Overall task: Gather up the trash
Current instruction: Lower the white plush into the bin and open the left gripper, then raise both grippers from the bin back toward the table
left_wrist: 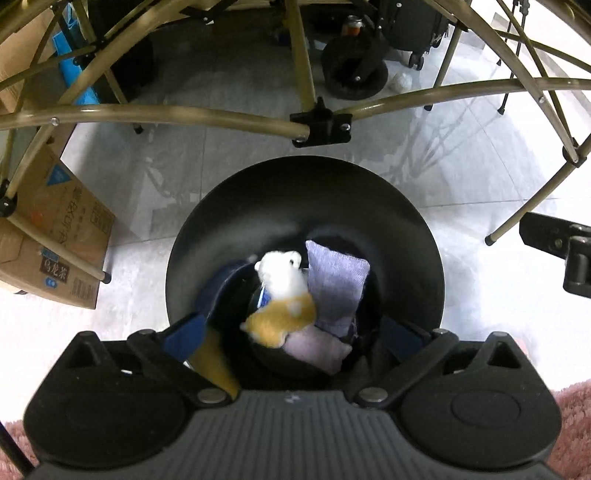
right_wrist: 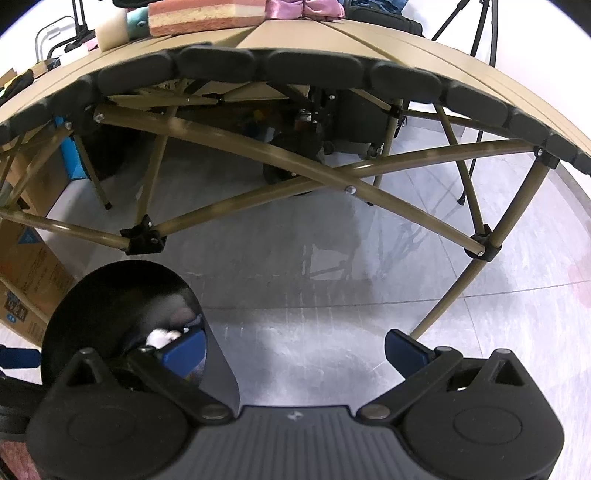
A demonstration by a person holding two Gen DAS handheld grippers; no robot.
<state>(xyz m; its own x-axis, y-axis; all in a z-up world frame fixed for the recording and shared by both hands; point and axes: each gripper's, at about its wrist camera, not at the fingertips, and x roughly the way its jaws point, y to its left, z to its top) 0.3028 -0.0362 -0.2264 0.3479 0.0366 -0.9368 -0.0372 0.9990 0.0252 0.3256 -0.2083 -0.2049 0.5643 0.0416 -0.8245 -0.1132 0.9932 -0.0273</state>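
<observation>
A black round bin [left_wrist: 258, 206] stands on the pale tiled floor, right under my left gripper [left_wrist: 291, 338]. The gripper is open, its blue pads [left_wrist: 184, 339] wide apart over the bin's mouth and touching nothing. Inside lie a white and yellow plush toy [left_wrist: 284, 295] and two purple beanbags [left_wrist: 336, 280]. A blurred yellow shape [left_wrist: 214, 363] shows beside the left finger; I cannot tell what it is. My right gripper [right_wrist: 295, 352] is open over bare floor, just right of the bin [right_wrist: 110, 295]. The toy's white part [right_wrist: 162, 336] peeks out behind its left pad.
A folding table's tan metal frame [left_wrist: 207, 114] crosses just behind the bin, its top [right_wrist: 332, 37] carrying a layered sponge block [right_wrist: 207, 16] and a pink cloth [right_wrist: 303, 8]. Cardboard boxes [left_wrist: 62, 236] sit left, a pink rug [left_wrist: 572, 424] near me, a black wheel [left_wrist: 354, 70] under the table.
</observation>
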